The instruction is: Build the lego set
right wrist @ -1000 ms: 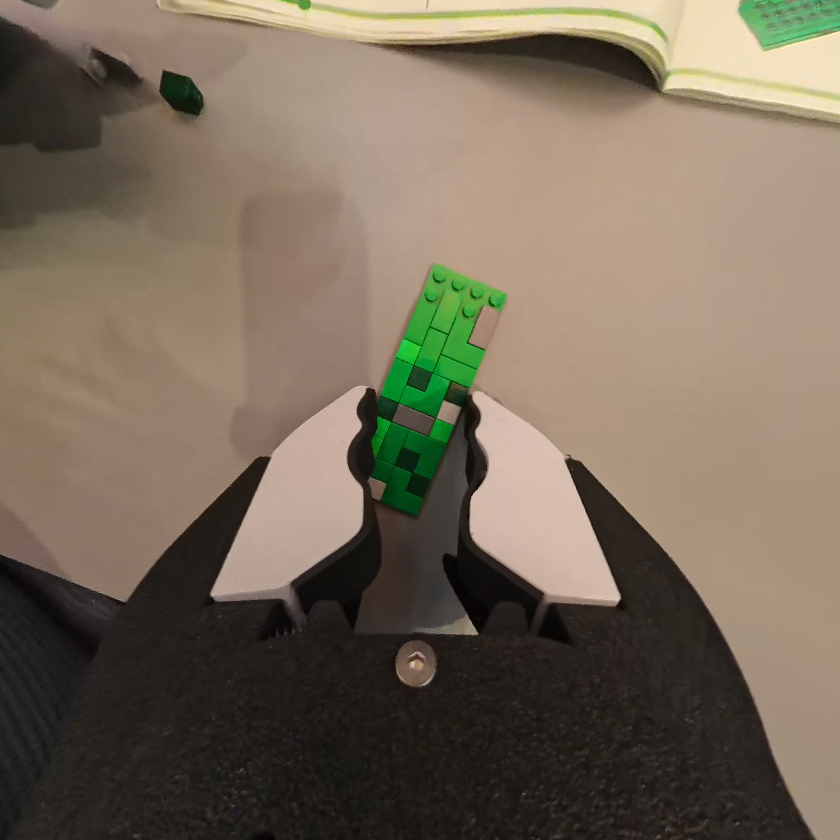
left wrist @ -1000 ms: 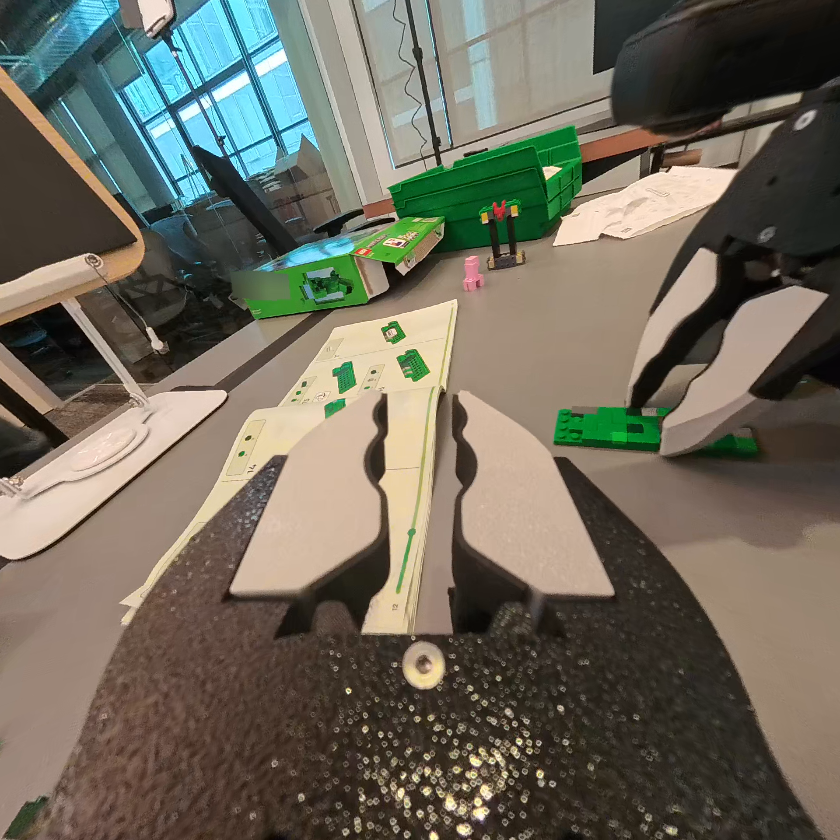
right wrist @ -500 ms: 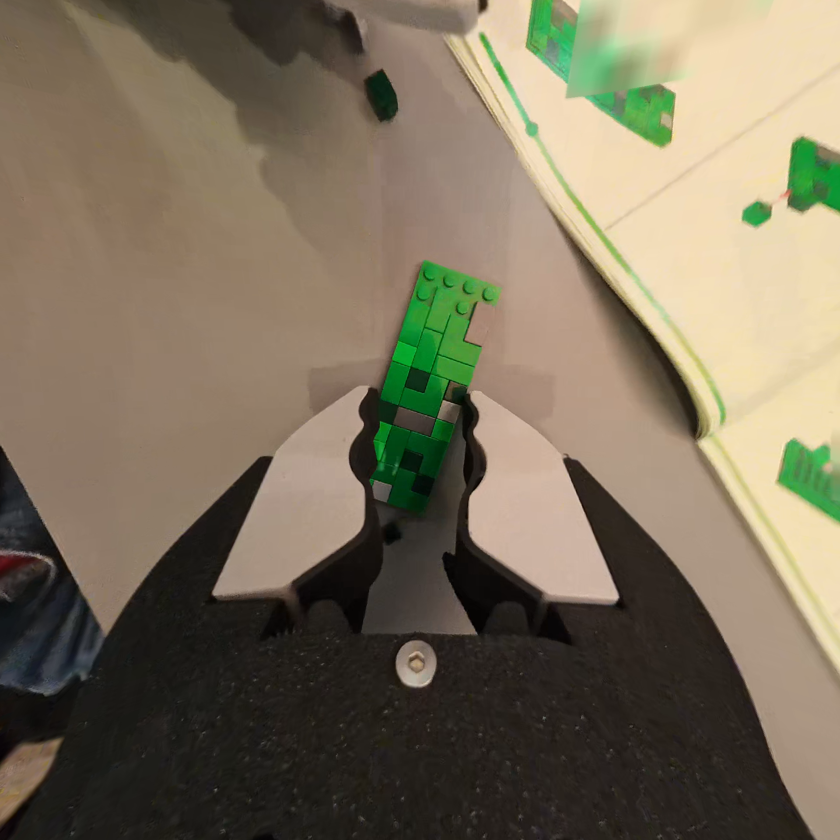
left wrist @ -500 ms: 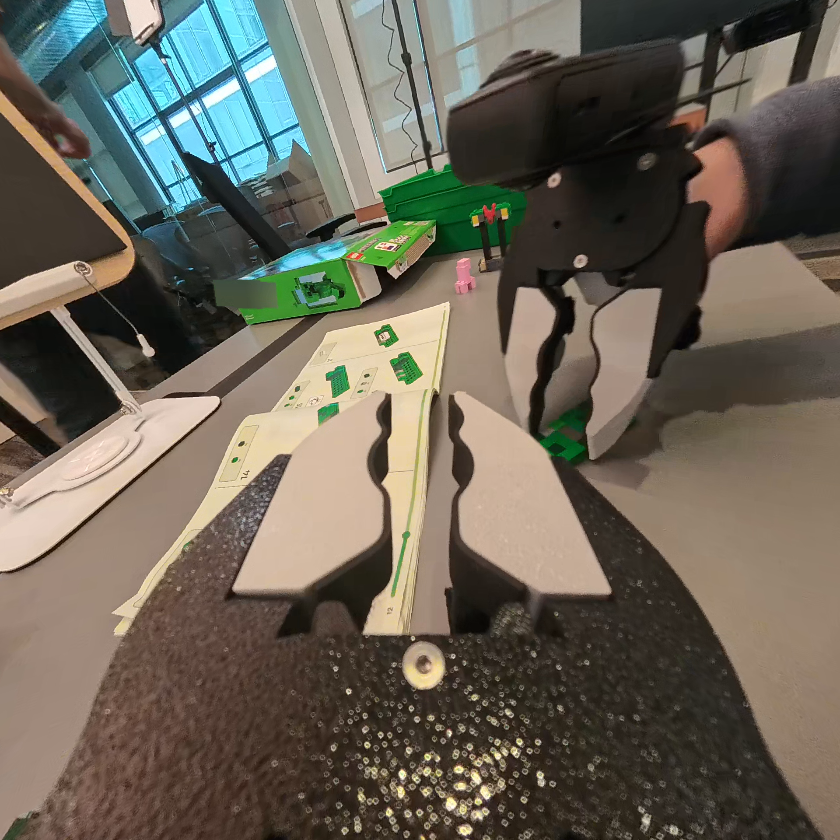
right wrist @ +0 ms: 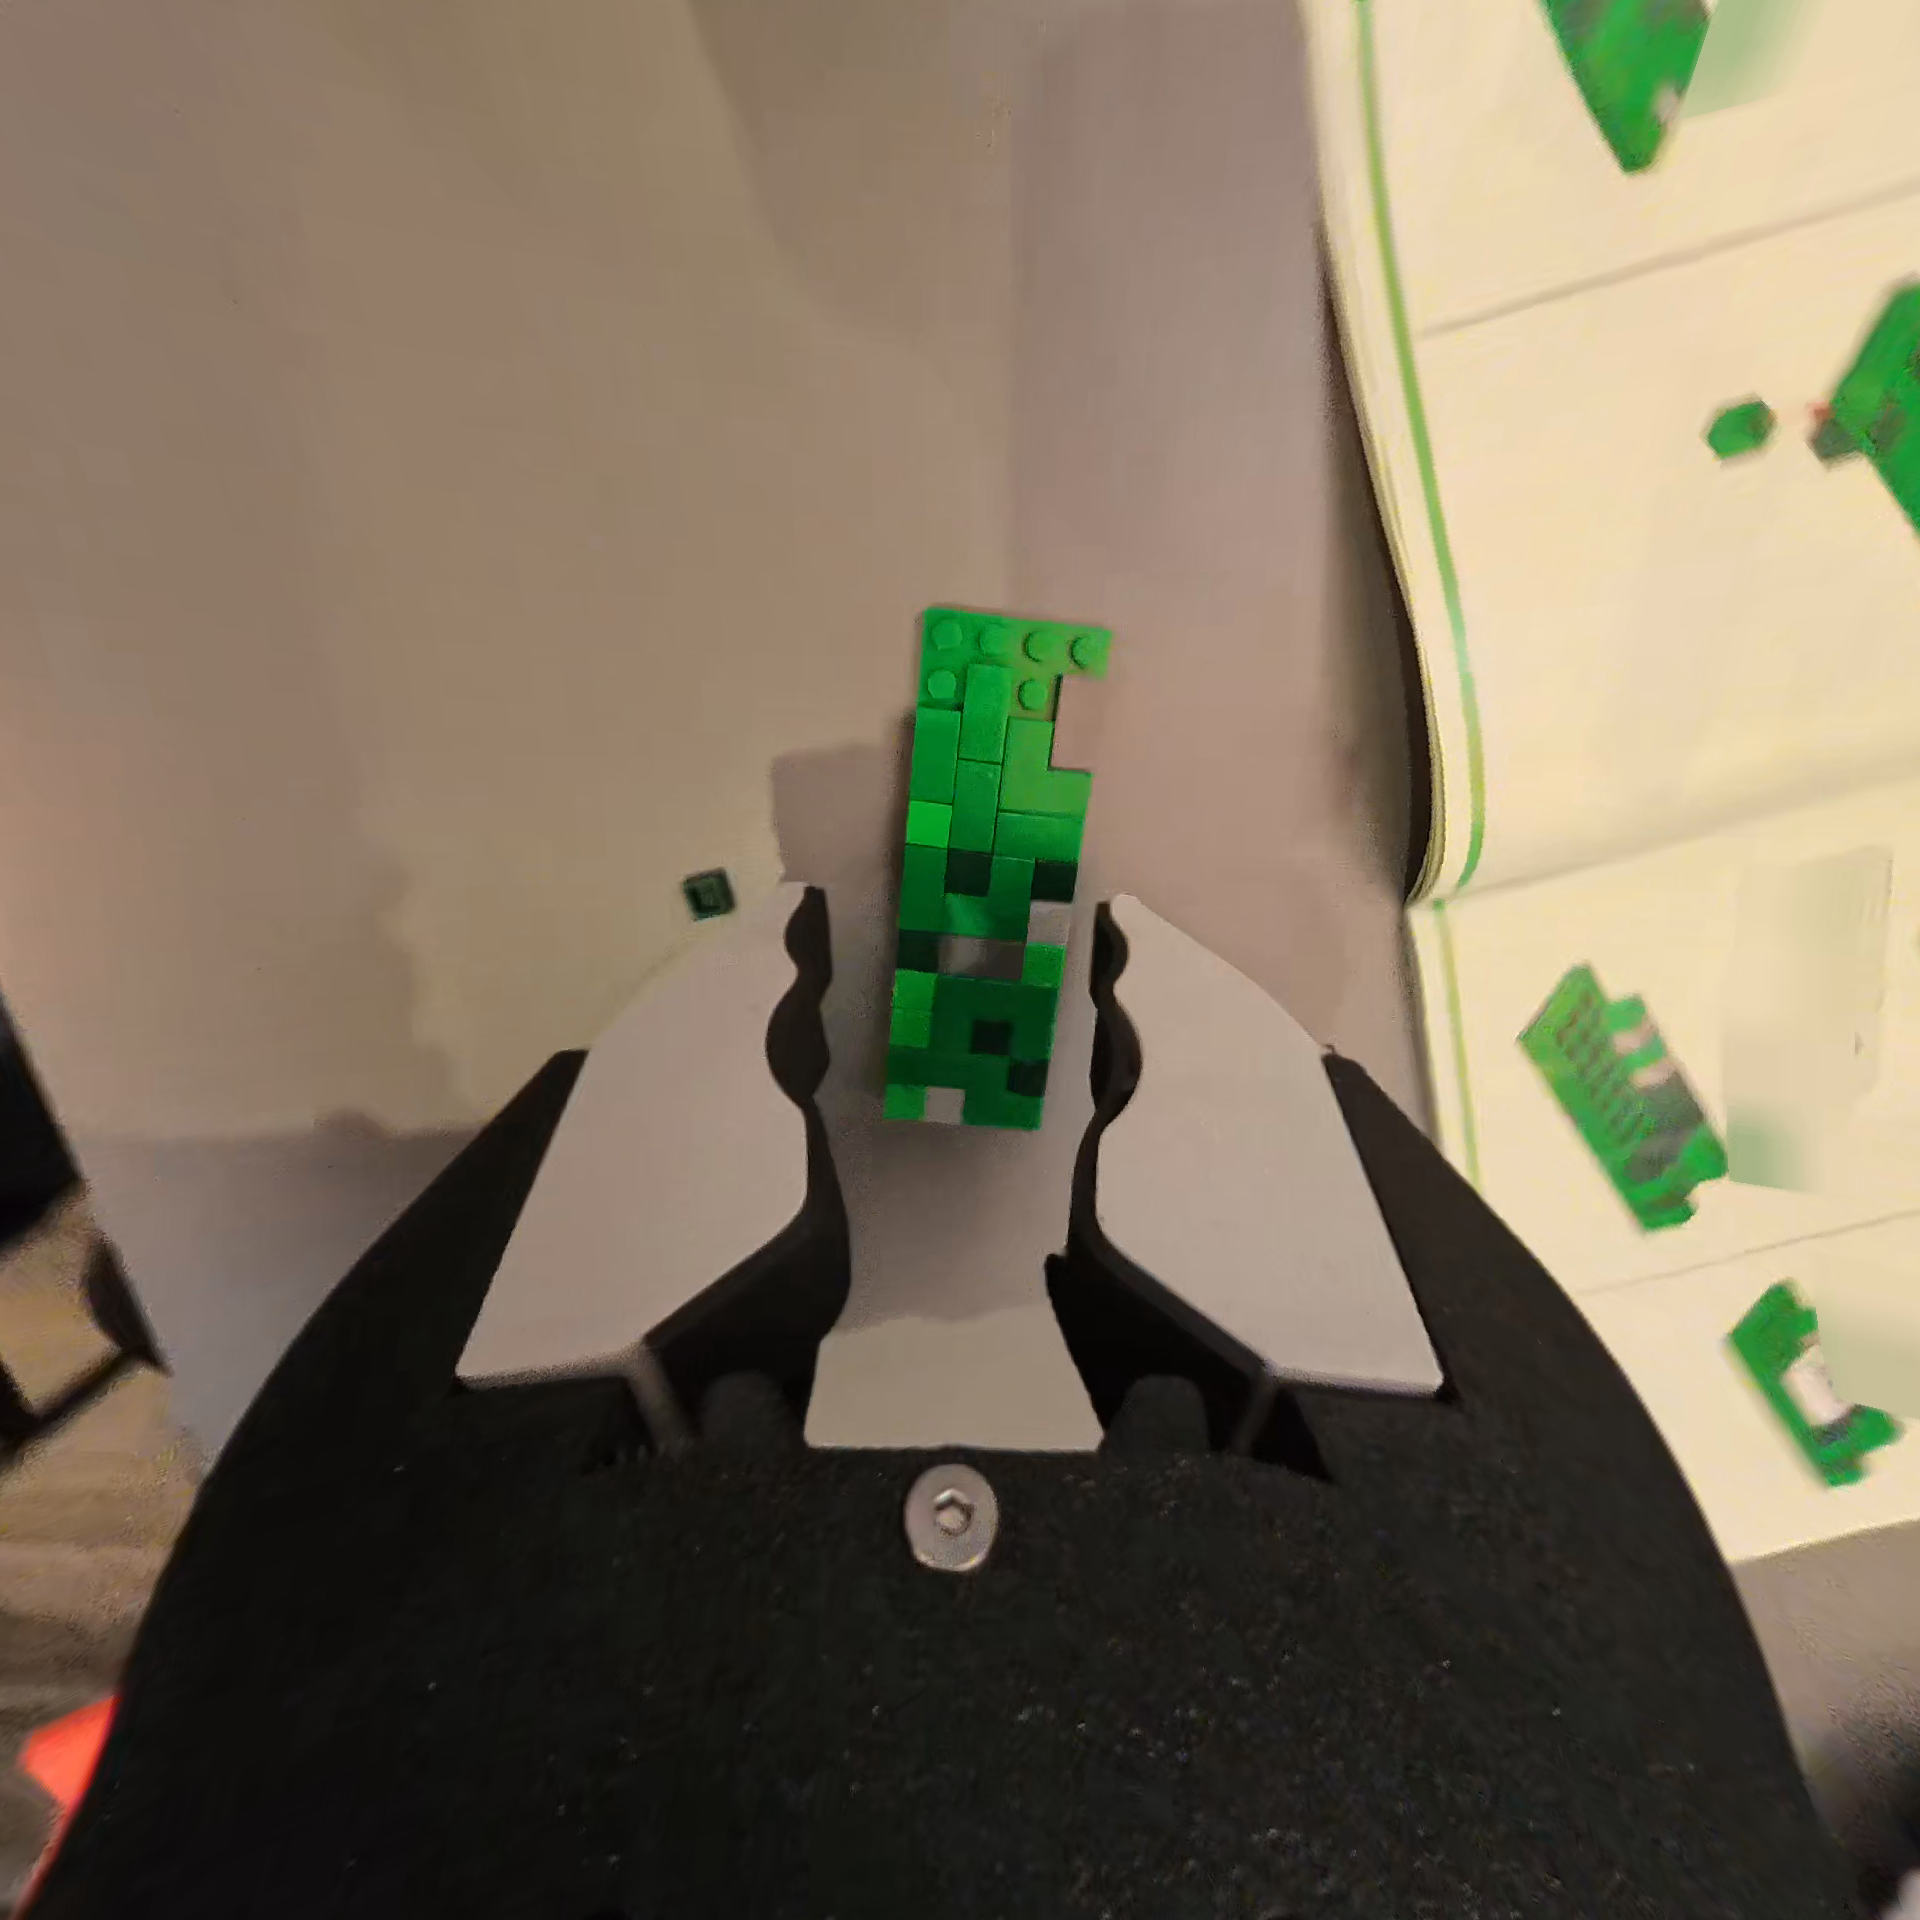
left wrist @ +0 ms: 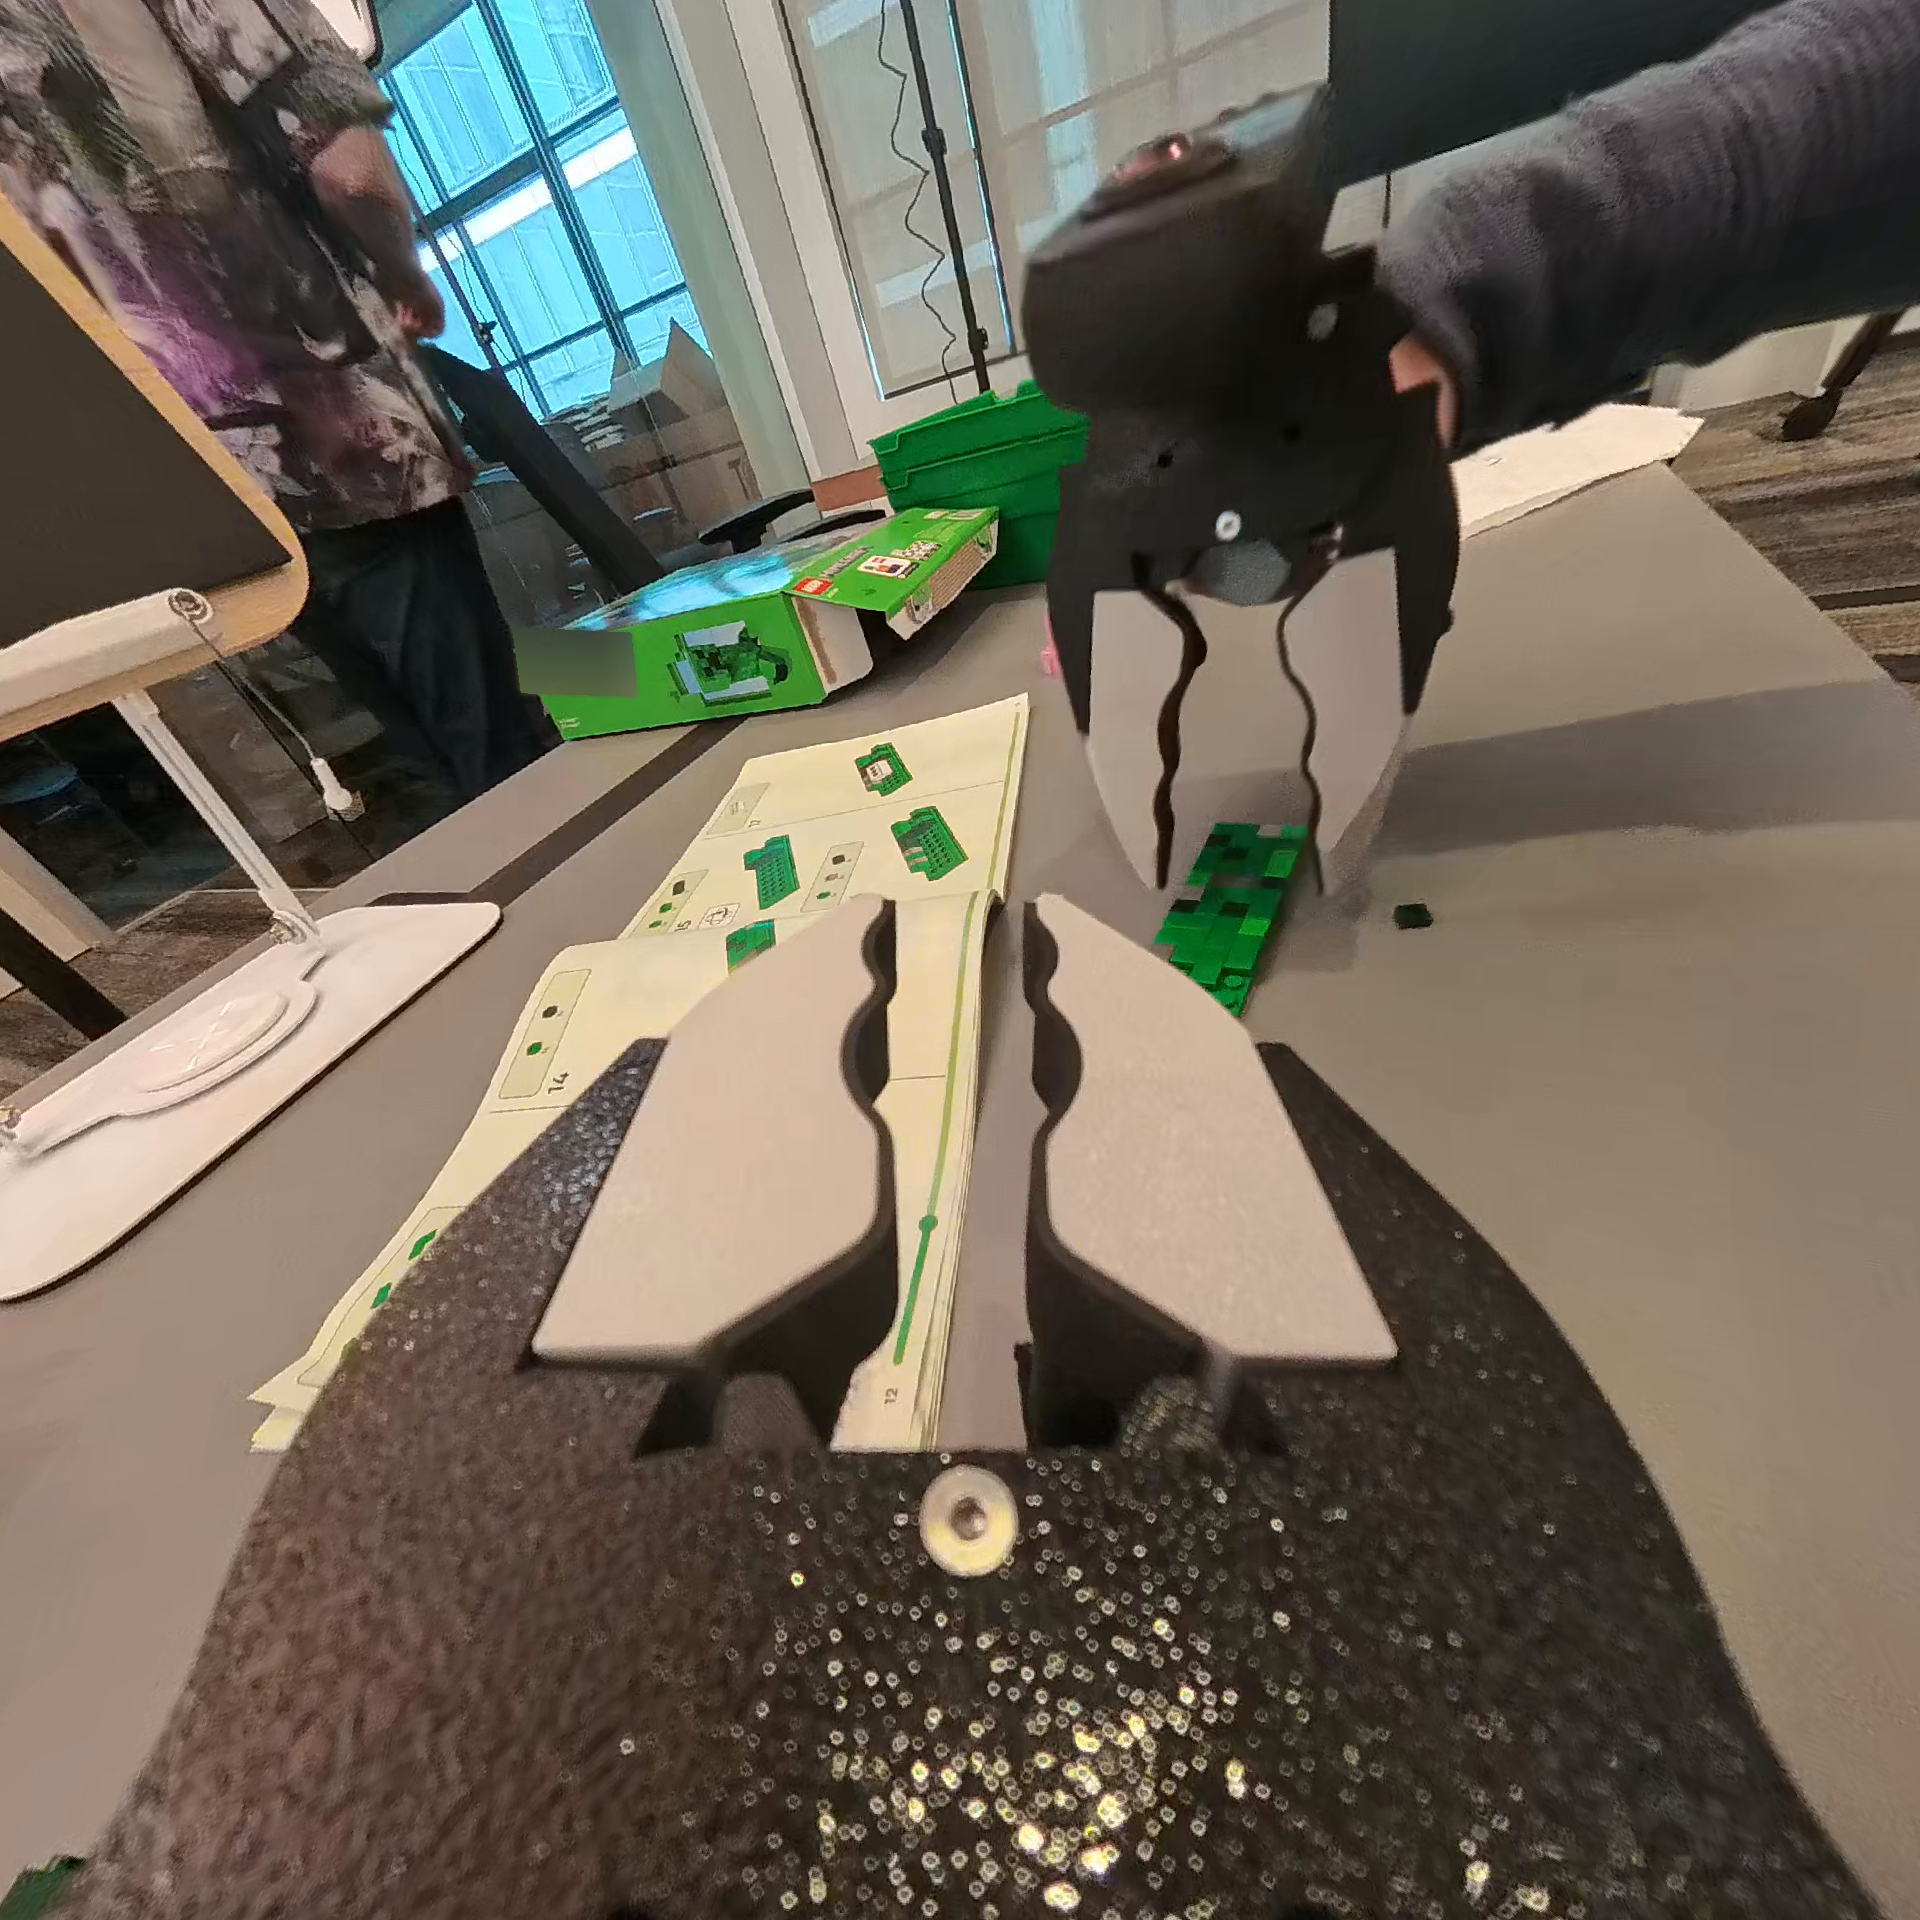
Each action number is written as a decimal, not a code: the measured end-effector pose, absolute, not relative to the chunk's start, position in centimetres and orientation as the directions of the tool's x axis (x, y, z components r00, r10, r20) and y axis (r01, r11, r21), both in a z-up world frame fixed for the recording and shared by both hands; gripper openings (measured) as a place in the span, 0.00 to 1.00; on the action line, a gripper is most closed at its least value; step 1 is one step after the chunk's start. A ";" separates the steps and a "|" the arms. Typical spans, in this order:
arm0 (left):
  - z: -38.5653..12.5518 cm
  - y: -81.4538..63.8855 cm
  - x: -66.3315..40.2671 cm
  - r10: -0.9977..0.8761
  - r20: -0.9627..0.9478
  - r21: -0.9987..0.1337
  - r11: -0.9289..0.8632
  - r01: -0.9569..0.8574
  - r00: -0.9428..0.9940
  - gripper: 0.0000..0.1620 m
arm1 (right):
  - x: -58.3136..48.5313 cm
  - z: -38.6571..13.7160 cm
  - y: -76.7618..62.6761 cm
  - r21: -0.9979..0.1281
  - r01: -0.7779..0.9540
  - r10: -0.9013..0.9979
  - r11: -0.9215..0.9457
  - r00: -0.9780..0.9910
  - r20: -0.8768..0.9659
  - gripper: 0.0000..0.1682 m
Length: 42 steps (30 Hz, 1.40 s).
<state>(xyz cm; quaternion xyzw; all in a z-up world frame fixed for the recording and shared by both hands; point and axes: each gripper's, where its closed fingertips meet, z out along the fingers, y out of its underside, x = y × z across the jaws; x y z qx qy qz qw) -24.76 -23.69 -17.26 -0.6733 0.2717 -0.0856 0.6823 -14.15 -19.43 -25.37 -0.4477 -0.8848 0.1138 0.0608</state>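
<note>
Between my right fingers [right wrist: 961,904], now spread wide, the green plate [right wrist: 987,873] lies flat on the grey table [right wrist: 416,416], touching neither side; half a second ago I had it clamped, so I have just set it down and let go. I judge it is placed so that the next piece can be pressed on. Counted, largest first: one open booklet [right wrist: 1662,623] to the right of my fingers; one green box [left wrist: 727,649] far beyond my left fingers [left wrist: 961,920], which stand slightly apart and empty over the booklet; one plate; one small dark green piece [right wrist: 707,891] just left of my right fingertips.
</note>
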 end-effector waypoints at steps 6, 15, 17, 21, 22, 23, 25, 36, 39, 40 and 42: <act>-17.3 -23.6 -24.8 -0.485 -0.250 -0.967 0.075 -0.245 0.838 0.14 | -12.7 -23.5 -20.9 -0.533 0.825 0.982 0.187 -0.160 0.098 0.25; -17.3 -23.7 -24.7 -0.488 -0.254 -0.965 0.075 -0.249 0.835 0.14 | -11.1 -24.7 -23.3 -0.714 0.635 0.892 -0.294 0.450 0.032 0.13; -17.3 -23.7 -24.7 -0.489 -0.255 -0.965 0.076 -0.250 0.834 0.14 | -11.0 -25.0 -23.2 -0.710 0.625 0.872 -0.324 0.488 0.032 0.13; -17.4 -23.7 -24.6 -0.490 -0.259 -0.964 0.077 -0.255 0.832 0.14 | -11.3 -25.3 -23.2 -0.688 0.615 0.855 -0.386 0.519 -0.016 0.12; -17.4 -23.7 -24.6 -0.491 -0.260 -0.964 0.077 -0.255 0.832 0.14 | -11.4 -25.6 -23.4 -0.677 0.617 0.853 -0.401 0.521 -0.031 0.11; -17.4 -23.7 -24.6 -0.491 -0.260 -0.964 0.077 -0.256 0.831 0.14 | -11.4 -25.9 -23.4 -0.666 0.624 0.851 -0.408 0.524 -0.031 0.11; -17.4 -23.7 -24.6 -0.492 -0.260 -0.963 0.077 -0.256 0.831 0.13 | -11.4 -26.1 -23.3 -0.666 0.631 0.846 -0.398 0.533 -0.001 0.11; -17.5 -23.7 -24.4 -0.496 -0.274 -0.959 0.077 -0.273 0.824 0.13 | -11.7 -26.3 -23.0 -0.650 0.676 0.840 -0.347 0.532 0.105 0.04; -17.5 -23.7 -24.4 -0.495 -0.272 -0.960 0.078 -0.270 0.825 0.13 | -11.8 -26.3 -23.0 -0.660 0.671 0.842 -0.339 0.529 0.105 0.04; -17.5 -23.7 -24.4 -0.494 -0.269 -0.961 0.078 -0.266 0.827 0.13 | -11.8 -26.2 -22.9 -0.666 0.667 0.845 -0.334 0.525 0.102 0.04; -17.2 -23.8 -24.4 -0.497 -0.256 -0.965 0.087 -0.246 0.829 0.13 | -12.0 -26.1 -22.8 -0.690 0.654 0.855 -0.310 0.510 0.098 0.04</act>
